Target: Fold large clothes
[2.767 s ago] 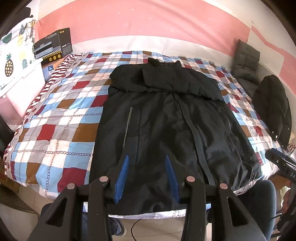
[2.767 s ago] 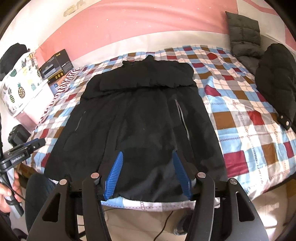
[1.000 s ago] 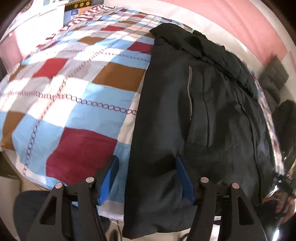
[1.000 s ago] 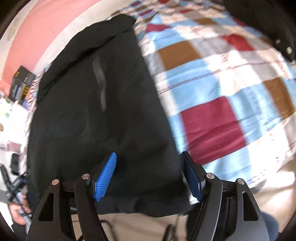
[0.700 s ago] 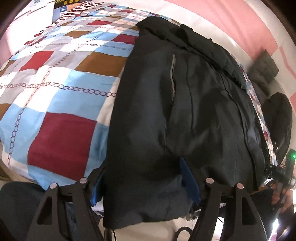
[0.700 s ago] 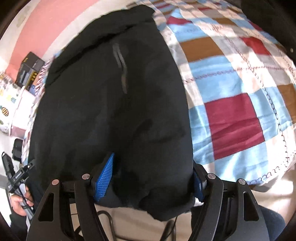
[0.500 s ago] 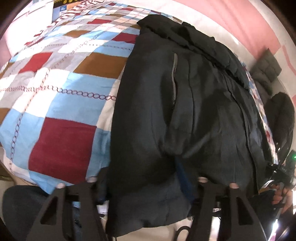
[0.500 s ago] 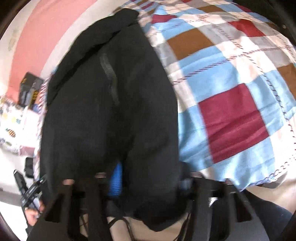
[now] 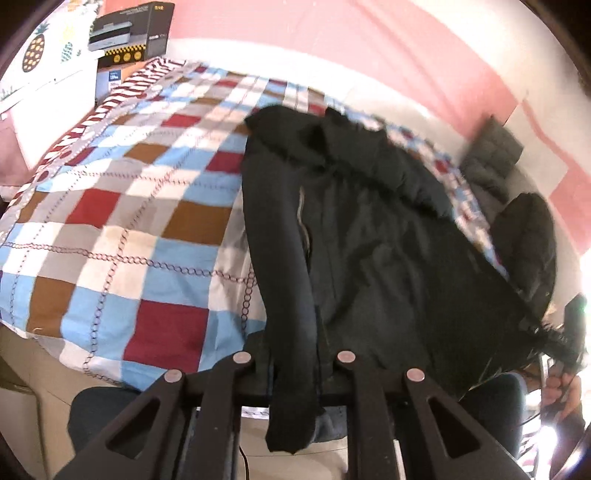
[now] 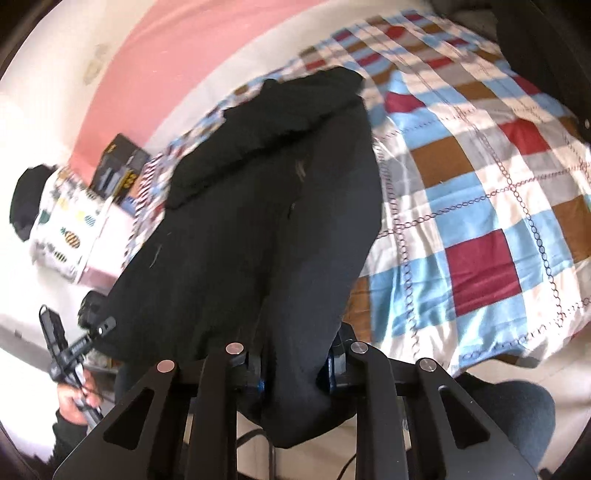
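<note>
One black coat (image 9: 369, 236) runs lengthwise up the checked bed (image 9: 122, 206), collar at the frame's top, hem clamped in both the left claw (image 9: 293, 363) and the right claw (image 10: 295, 356).

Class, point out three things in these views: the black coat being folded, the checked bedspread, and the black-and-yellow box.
black coat (image 9: 369, 240), left wrist view, on its front panel.
checked bedspread (image 10: 480, 206), right wrist view, on a bare patch right of the coat.
black-and-yellow box (image 9: 129, 33), left wrist view, on its facing side.
</note>
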A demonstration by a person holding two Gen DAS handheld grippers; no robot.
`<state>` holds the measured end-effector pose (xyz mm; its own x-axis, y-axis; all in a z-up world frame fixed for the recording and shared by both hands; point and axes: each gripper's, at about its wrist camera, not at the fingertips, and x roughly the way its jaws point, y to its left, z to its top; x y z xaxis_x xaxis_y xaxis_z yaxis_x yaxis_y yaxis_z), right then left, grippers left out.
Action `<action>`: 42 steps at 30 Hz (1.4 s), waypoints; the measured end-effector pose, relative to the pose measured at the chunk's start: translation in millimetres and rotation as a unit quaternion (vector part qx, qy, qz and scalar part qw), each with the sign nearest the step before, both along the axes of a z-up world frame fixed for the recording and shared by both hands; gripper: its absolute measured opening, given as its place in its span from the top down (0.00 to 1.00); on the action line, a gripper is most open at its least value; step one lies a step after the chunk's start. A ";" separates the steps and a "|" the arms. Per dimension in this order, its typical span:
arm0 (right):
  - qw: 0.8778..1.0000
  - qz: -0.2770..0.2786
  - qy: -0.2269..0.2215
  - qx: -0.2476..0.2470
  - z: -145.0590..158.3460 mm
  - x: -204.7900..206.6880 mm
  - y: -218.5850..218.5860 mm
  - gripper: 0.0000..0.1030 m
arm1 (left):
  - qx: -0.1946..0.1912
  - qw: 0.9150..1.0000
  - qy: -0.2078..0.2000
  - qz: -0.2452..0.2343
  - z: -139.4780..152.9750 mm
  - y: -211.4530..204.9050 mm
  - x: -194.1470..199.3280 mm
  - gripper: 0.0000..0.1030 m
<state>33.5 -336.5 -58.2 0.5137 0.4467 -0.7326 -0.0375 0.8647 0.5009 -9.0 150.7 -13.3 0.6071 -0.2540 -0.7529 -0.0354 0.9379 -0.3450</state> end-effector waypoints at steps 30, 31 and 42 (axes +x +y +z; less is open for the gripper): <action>0.989 -0.040 -0.126 0.069 117.5 176.8 -12.5 0.79 | -0.097 0.987 -0.128 0.024 105.2 33.5 193.5 0.86; 0.989 -0.040 -0.123 0.067 117.4 191.2 -10.7 0.79 | -0.094 0.987 -0.124 0.026 103.7 32.4 208.7 0.86; 0.995 -0.057 -0.062 0.047 87.0 332.7 0.5 0.77 | -0.066 0.996 -0.057 0.030 63.4 23.0 353.2 0.86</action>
